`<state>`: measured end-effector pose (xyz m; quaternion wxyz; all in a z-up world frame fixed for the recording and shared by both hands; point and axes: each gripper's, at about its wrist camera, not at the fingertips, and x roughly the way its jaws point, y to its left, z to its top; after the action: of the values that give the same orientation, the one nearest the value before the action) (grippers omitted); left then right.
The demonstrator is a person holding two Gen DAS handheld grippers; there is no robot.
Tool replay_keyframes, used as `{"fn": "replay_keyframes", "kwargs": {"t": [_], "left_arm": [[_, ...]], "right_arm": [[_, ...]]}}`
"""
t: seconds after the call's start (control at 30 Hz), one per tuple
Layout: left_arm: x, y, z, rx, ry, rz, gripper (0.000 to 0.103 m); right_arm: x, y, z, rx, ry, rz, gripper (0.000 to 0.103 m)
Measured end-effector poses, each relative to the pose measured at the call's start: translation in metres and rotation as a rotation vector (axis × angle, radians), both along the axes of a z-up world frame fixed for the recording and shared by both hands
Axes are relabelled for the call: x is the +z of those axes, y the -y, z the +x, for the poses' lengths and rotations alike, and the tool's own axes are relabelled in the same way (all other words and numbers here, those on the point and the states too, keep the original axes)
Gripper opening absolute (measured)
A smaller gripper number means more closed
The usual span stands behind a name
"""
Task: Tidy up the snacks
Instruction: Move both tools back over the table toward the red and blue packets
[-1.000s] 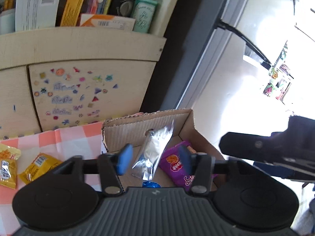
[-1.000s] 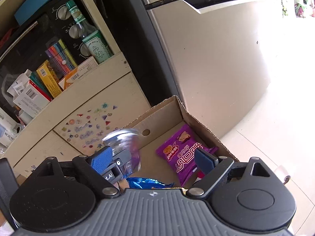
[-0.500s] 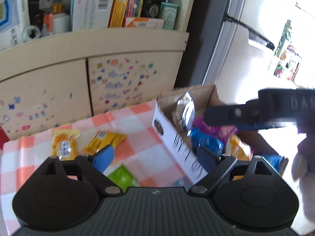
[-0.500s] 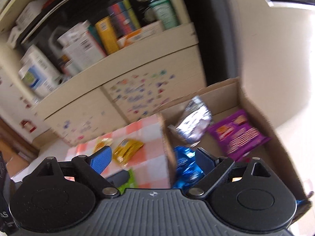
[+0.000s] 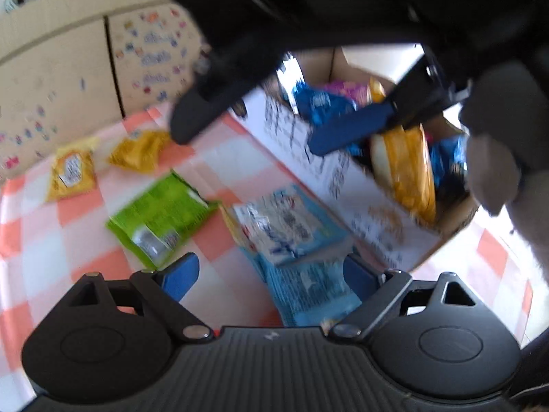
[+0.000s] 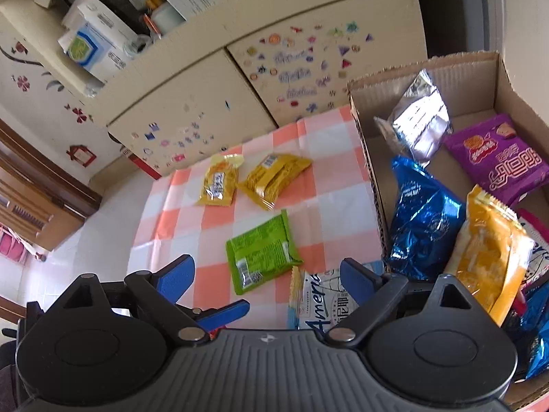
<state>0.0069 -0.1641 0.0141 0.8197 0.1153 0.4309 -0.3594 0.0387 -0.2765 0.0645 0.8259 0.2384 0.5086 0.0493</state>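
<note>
Several snacks already lie inside the cardboard box (image 6: 425,79), while two yellow packets (image 6: 254,178), a green packet (image 6: 262,252) and a light-blue packet (image 6: 319,300) remain on the table beside it, both hand-held grippers (image 5: 264,271) (image 6: 266,273) open and empty.

Beyond the right claw (image 6: 267,276), a cream cabinet (image 6: 192,103) stood behind the table (image 6: 329,199), its doors dotted with small coloured stickers (image 6: 295,68). On the open shelf (image 6: 113,34) above it, white boxes and a blue-and-white carton (image 6: 85,48) were crowded together. Up and to the left of that claw, red flower decals (image 6: 22,82) marked the wall, with a wooden cupboard (image 6: 31,202) below them. A red-and-white checked cloth (image 6: 178,213) covered the table under both claws
</note>
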Motion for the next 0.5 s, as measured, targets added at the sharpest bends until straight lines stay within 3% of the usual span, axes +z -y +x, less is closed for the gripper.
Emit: {"fn": "replay_keyframes", "kwargs": {"t": [0.37, 0.5], "left_arm": [[-0.015, -0.030, 0.008, 0.058, -0.023, 0.014, 0.099], [-0.018, -0.048, 0.016, 0.106, -0.004, 0.057, 0.099]], "right_arm": [[-0.023, -0.016, 0.008, -0.014, -0.093, -0.039, 0.100], [-0.030, -0.022, 0.012, -0.014, -0.112, -0.066, 0.101]]}}
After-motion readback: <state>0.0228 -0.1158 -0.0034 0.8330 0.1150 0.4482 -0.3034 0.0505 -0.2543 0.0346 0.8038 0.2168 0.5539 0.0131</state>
